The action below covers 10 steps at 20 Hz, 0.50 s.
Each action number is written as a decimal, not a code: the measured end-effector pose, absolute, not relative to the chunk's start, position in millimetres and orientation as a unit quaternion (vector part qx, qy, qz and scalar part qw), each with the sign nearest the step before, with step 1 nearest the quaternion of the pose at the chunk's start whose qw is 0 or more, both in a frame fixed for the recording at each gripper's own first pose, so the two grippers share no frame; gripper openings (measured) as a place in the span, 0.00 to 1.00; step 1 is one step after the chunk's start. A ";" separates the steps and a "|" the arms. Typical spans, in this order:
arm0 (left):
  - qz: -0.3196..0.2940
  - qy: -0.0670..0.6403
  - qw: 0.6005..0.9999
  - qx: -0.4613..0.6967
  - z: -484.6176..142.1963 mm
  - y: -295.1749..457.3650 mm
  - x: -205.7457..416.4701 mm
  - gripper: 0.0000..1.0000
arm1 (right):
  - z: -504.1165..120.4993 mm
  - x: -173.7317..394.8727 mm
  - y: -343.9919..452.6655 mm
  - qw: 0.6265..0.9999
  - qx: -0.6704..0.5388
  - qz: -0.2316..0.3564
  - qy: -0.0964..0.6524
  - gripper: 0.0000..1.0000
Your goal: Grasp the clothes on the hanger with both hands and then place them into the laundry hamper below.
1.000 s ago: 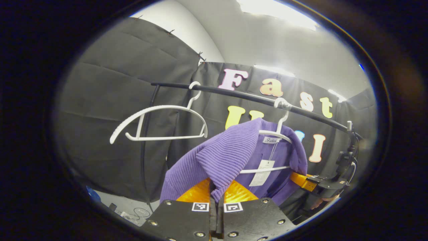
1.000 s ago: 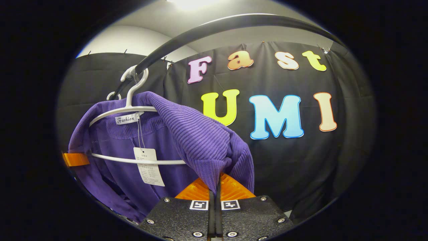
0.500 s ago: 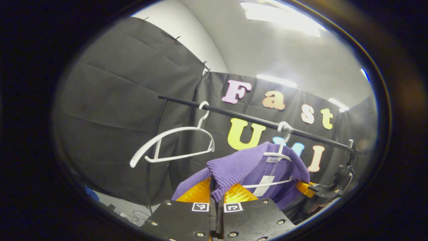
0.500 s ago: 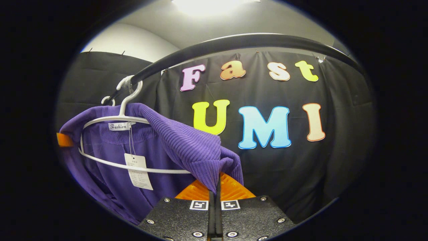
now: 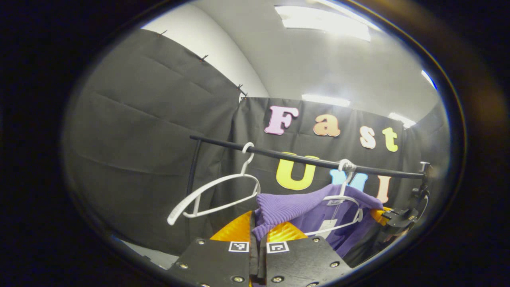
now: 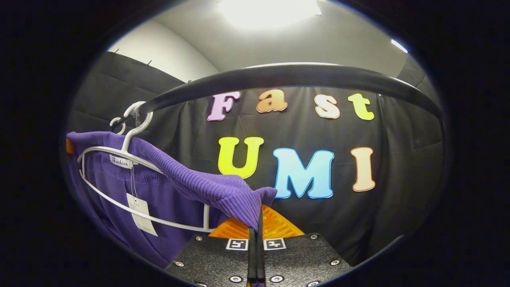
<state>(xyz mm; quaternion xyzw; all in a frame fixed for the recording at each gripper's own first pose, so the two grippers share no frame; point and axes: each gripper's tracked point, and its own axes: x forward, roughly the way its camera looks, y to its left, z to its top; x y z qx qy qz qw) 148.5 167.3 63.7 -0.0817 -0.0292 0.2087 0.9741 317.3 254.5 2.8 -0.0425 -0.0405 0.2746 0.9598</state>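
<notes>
A purple ribbed sweater hangs on a white hanger hooked over the black rail. My left gripper is shut on a fold of one shoulder, pulled out from the hanger. In the left gripper view, the right gripper holds the sweater's far side. In the right gripper view, my right gripper is shut on the other shoulder of the sweater. The fabric stretches from there to the hanger under the rail. A paper tag dangles from the collar.
An empty white hanger hangs on the rail left of the sweater's one in the left gripper view. The rail's upright post stands at its left end. Black cloth walls close the booth behind and at the sides.
Both grippers kept their hold and drew the shoulders outward and upward. The sweater now stretches flatter off the hanger's arms, and the rail sits lower in both views.
</notes>
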 end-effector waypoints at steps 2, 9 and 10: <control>0.211 -0.034 0.974 -0.071 72.6 174.1 146.3 0.01 | 1.8 316.5 256.7 0.959 -0.043 0.276 -0.040 0.00; 0.211 -0.042 0.973 -0.081 83.5 203.2 155.6 0.01 | 5.6 317.6 270.2 0.955 -0.025 0.293 -0.042 0.00; 0.214 -0.043 0.973 -0.075 84.1 207.1 157.8 0.01 | 5.9 317.1 270.6 0.954 -0.028 0.295 -0.045 0.00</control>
